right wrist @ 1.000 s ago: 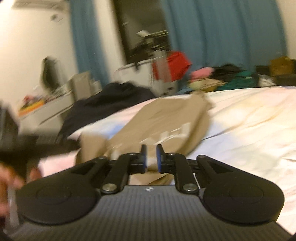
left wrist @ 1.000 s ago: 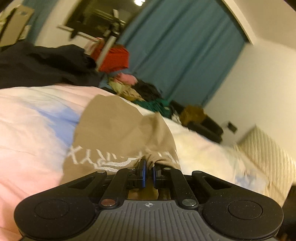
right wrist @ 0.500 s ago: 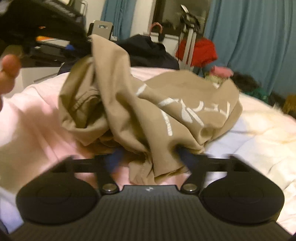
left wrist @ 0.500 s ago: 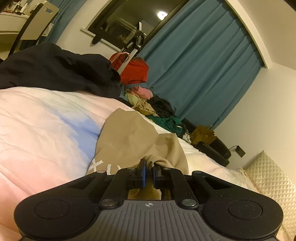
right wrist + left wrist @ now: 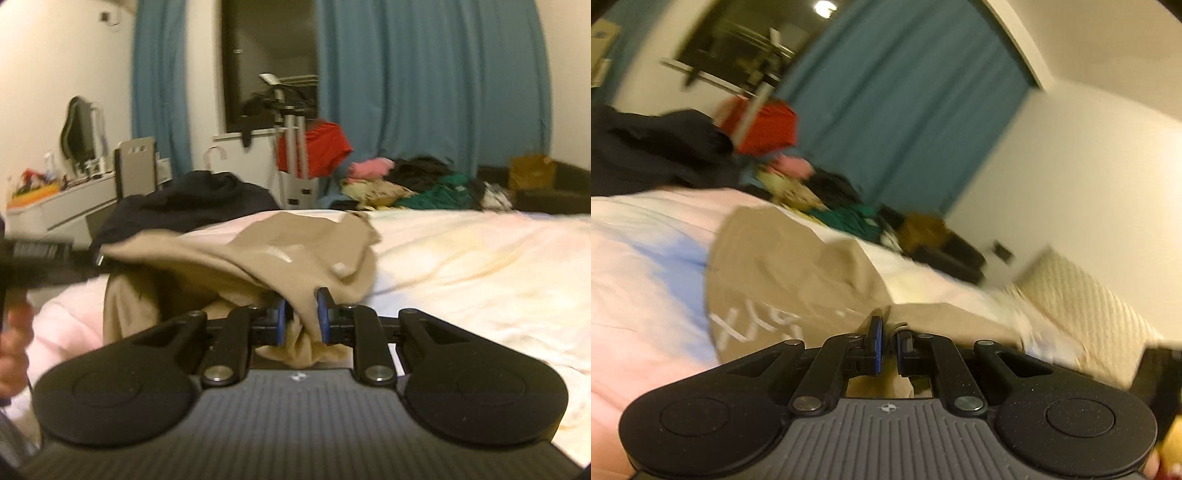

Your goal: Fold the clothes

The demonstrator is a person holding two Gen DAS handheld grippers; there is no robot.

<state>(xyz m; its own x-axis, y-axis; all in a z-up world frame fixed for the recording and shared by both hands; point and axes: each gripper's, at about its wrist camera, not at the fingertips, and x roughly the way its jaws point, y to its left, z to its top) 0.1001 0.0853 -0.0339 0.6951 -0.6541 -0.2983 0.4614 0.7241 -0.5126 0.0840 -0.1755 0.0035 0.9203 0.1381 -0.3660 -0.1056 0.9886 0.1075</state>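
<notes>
The shirt (image 5: 295, 254) lies on the bed (image 5: 461, 258); a clothes pile (image 5: 406, 184) sits behind it, curtains (image 5: 424, 81) beyond.

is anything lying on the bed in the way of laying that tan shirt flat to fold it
Nothing visible does. Both tools already pinch the tan shirt: left tool, right tool, whose jaws have just been closing on the cloth. The bedcover beside it lies bare; the dark garment sits at the far edge.

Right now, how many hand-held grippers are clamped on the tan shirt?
2. The left hand-held gripper pinches a shirt fold near the white lettering; the right hand-held gripper grips a bunched edge of the tan shirt on the bed.
</notes>
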